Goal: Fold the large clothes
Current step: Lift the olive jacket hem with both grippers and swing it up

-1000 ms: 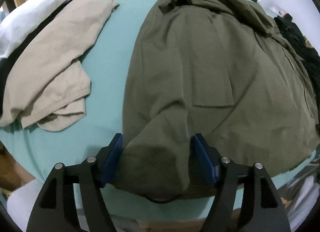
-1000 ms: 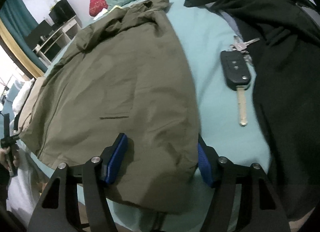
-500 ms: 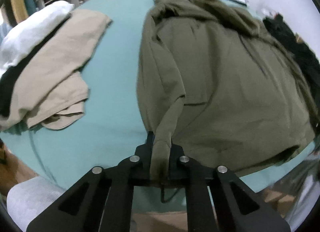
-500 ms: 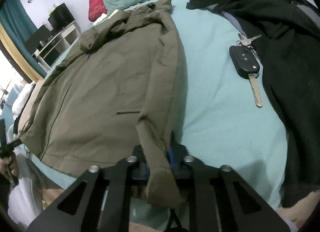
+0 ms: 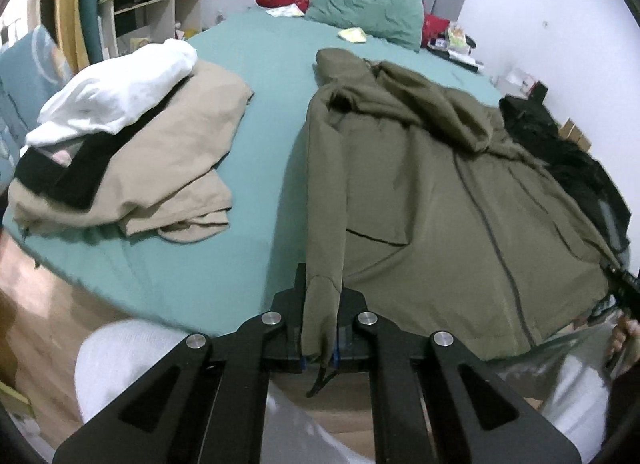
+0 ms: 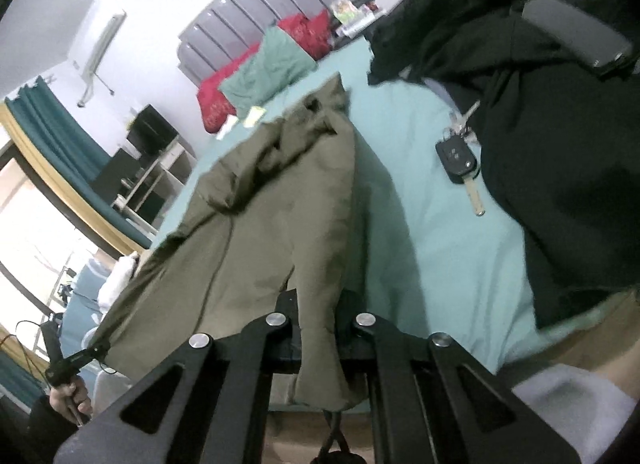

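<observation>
While clamped both sides, olive jacket (image 5: 420, 199) hem pinched between jaws.

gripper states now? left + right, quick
Left gripper: shut on the olive jacket, near hem corner.
Right gripper: shut on the same jacket's other hem corner.

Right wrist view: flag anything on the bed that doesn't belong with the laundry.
A car key on a key ring lies loose on the teal sheet, between the olive jacket and the black garment. It could get swept into a fold.
</observation>
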Available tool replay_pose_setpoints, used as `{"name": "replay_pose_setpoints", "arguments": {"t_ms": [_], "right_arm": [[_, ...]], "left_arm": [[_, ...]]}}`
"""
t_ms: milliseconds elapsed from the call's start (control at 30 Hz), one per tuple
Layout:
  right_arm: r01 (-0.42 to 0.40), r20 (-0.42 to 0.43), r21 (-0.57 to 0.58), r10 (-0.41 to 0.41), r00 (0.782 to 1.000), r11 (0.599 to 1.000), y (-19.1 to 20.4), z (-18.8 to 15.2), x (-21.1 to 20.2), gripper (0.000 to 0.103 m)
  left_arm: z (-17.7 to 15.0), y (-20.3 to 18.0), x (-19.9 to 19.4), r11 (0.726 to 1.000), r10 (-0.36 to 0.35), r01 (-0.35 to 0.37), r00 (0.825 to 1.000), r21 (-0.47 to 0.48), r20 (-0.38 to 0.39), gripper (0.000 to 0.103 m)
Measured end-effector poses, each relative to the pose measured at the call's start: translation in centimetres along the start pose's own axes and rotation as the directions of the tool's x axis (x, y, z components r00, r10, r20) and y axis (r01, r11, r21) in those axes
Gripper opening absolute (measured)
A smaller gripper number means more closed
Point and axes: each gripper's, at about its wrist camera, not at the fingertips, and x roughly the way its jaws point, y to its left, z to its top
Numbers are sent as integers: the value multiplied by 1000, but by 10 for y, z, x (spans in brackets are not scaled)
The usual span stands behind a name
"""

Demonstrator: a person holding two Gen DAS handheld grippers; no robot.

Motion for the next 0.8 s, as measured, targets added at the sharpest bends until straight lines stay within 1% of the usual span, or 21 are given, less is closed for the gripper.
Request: {"name": "replay_pose_setpoints", "arguments": {"t_ms": [133, 300, 500, 600, 700, 800], "right_arm": [[-1, 55, -12, 1, 999, 1000, 11, -1, -35, 6], [-11, 127, -35, 15, 992, 999, 23, -1, -81, 6], [-42, 219, -71, 56, 974, 997, 48, 5, -132, 6], [-57, 259, -105, 82, 962, 993, 62, 10, -152, 6], [-66, 294, -130, 102, 950, 989, 75, 14, -171, 6], [-74, 320, -129, 113, 941, 989, 78, 20, -184, 6]], "left_arm": [[-10, 8, -35, 997, -51, 53, 998, -57, 34, 9], [-12, 7, -87, 995, -77, 83, 990, -48, 116, 9], [-11, -4, -147, 994, -99, 105, 969, -12, 225, 9], [-8, -11, -174, 993, -112, 116, 954, 4, 277, 8], [-3, -15, -196, 992, -121, 125, 941, 9, 317, 8], [3, -16, -209, 992, -121, 127, 927, 7, 354, 8]]}}
